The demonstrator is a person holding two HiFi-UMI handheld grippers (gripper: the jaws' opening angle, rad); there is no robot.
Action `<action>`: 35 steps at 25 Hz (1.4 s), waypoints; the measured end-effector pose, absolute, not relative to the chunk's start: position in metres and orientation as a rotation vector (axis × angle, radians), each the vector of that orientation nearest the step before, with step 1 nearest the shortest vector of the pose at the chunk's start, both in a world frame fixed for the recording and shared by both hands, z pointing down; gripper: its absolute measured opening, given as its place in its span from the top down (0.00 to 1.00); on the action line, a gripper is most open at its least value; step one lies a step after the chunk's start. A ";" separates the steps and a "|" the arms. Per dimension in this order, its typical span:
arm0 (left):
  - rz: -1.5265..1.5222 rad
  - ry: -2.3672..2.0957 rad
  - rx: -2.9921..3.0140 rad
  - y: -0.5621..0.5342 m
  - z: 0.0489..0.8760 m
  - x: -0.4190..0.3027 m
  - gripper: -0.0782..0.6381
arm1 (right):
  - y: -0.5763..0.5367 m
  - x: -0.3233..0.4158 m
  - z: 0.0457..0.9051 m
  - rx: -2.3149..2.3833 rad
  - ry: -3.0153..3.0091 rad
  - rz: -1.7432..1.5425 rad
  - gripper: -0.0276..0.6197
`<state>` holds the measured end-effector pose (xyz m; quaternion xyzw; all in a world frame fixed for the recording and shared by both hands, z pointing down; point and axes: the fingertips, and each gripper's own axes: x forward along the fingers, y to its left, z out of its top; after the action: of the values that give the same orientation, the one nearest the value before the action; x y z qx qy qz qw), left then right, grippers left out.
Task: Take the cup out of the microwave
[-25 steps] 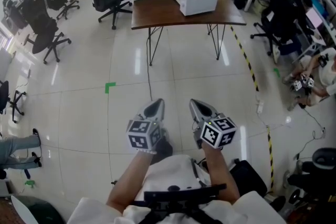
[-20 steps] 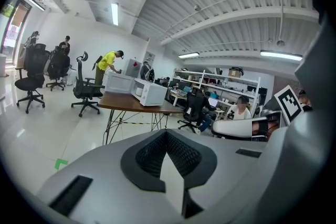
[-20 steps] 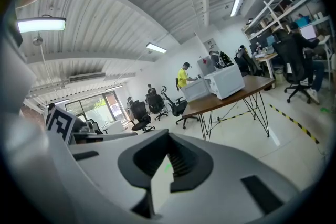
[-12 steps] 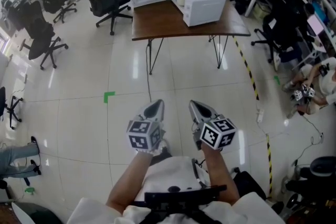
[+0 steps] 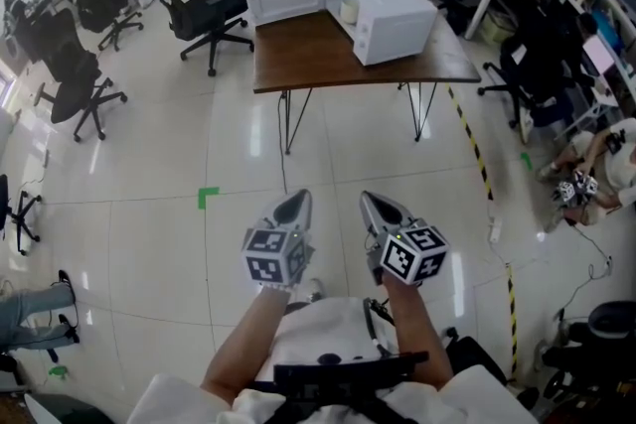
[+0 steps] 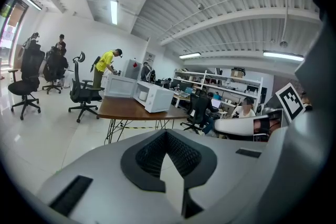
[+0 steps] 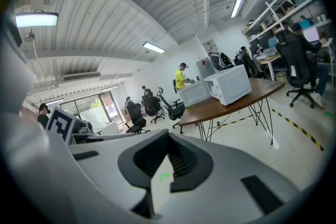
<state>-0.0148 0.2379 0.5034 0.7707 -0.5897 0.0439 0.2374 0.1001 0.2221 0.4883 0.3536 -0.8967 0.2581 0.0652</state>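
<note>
Left gripper (image 5: 294, 204), right gripper (image 5: 378, 206): closed, empty.

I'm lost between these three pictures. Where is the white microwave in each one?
Head view: microwave at top centre, door swung open.
Left gripper view: microwave left of centre, in the distance.
Right gripper view: microwave right of centre, in the distance.
Shared landmark: the brown table it stands on.
</note>
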 end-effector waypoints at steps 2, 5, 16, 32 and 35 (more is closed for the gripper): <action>0.112 -1.608 2.118 0.233 0.503 -0.018 0.89 | 0.218 0.095 0.489 1.071 -2.708 0.783 0.95; 0.088 -1.604 2.115 0.226 0.502 -0.026 0.89 | 0.212 0.087 0.490 1.069 -2.705 0.780 0.95; 0.078 -1.604 2.091 0.195 0.513 -0.044 0.89 | 0.174 0.074 0.500 1.051 -2.693 0.782 0.95; 0.109 -1.650 2.068 0.057 0.516 -0.058 0.89 | 0.029 0.060 0.503 1.005 -2.723 0.797 0.95; 0.115 -1.661 2.064 0.026 0.513 -0.060 0.89 | -0.004 0.061 0.500 1.005 -2.727 0.794 0.95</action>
<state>-0.0595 0.0257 0.5129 0.7550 -0.6078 0.0420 0.2424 0.0608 -0.0039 0.5000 0.3330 -0.9032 0.2631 0.0642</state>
